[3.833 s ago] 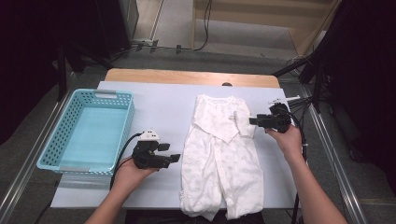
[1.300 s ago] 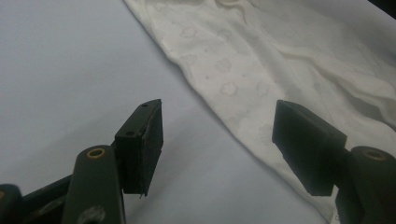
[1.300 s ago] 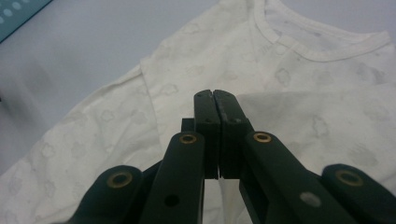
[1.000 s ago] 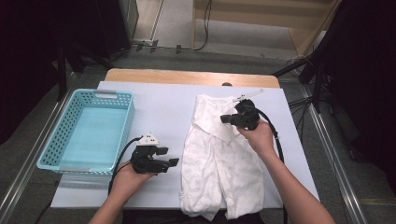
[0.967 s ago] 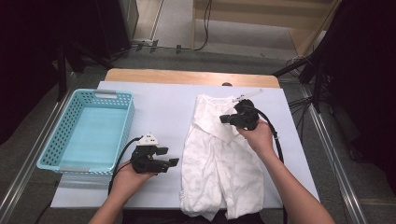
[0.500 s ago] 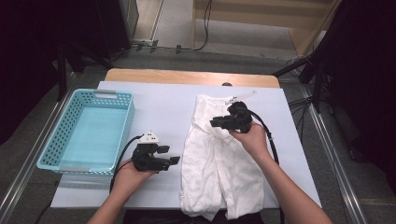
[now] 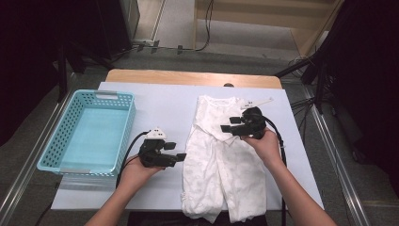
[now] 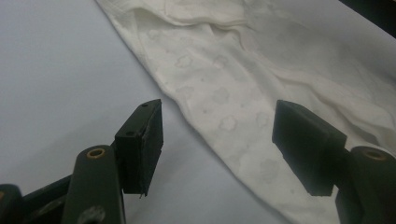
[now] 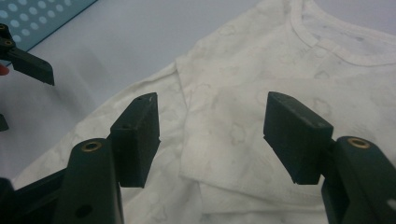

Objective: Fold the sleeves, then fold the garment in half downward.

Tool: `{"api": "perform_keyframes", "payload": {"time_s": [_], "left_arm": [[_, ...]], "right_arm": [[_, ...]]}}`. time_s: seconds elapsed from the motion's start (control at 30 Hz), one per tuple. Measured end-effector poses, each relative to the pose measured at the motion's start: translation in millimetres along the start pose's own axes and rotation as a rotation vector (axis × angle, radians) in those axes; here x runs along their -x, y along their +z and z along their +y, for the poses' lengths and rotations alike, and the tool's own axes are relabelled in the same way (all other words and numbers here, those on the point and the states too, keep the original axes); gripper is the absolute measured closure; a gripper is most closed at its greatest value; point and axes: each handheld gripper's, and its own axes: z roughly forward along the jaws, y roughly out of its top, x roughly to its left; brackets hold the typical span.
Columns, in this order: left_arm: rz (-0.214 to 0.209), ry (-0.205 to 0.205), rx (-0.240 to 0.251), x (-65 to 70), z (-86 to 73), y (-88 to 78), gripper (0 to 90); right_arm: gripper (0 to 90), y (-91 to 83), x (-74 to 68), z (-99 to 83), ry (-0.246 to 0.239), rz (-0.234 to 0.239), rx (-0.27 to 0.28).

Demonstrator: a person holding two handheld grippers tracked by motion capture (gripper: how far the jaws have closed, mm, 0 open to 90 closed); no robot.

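High view: right gripper [image 7: 227,128] has moved left over white garment [image 7: 226,165].

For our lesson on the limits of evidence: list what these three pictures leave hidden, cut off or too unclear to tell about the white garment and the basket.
- White garment, high view: its lower hem runs past the table's front edge, and the right hand and right gripper cover part of its chest.
- Garment's faint print, high view: too small to read.
- Blue basket, right gripper view: cut off by the top-left corner.
- Left gripper, its own view: height above the cloth cannot be judged.
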Motion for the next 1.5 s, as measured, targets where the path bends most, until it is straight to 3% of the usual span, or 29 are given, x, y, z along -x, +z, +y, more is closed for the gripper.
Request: {"api": "perform_keyframes", "payload": {"time_s": [0.33,0.8,0.97,1.13,1.23,1.4,1.5], "left_arm": [[-0.011,0.01,-0.011,-2.1,11.3,12.9,34.0],[-0.014,-0.032,-0.004,-7.4,25.1,23.7,34.0],[-0.001,-0.041,-0.001,-12.9,28.5,28.8,34.1],[0.017,-0.054,0.009,-19.8,37.6,33.1,34.2],[0.039,-0.031,0.003,-21.9,44.1,34.6,34.2],[0.056,-0.047,0.02,-27.1,49.6,40.1,34.2],[0.064,-0.047,0.003,-30.5,54.4,45.4,34.2]], "right_arm": [[33.2,-10.7,9.9,-19.1,0.032,-0.022,0.004],[26.5,-15.1,14.5,-29.3,0.06,-0.039,0.017],[26.4,-15.7,18.8,-31.9,0.071,-0.072,0.02],[26.3,-18.5,24.1,-35.8,0.089,-0.076,0.022],[26.4,-19.0,27.1,-38.7,0.097,-0.082,0.011],[26.6,-20.7,31.4,-40.2,0.114,-0.089,0.014],[26.7,-20.8,33.3,-40.6,0.114,-0.095,0.013]]}}
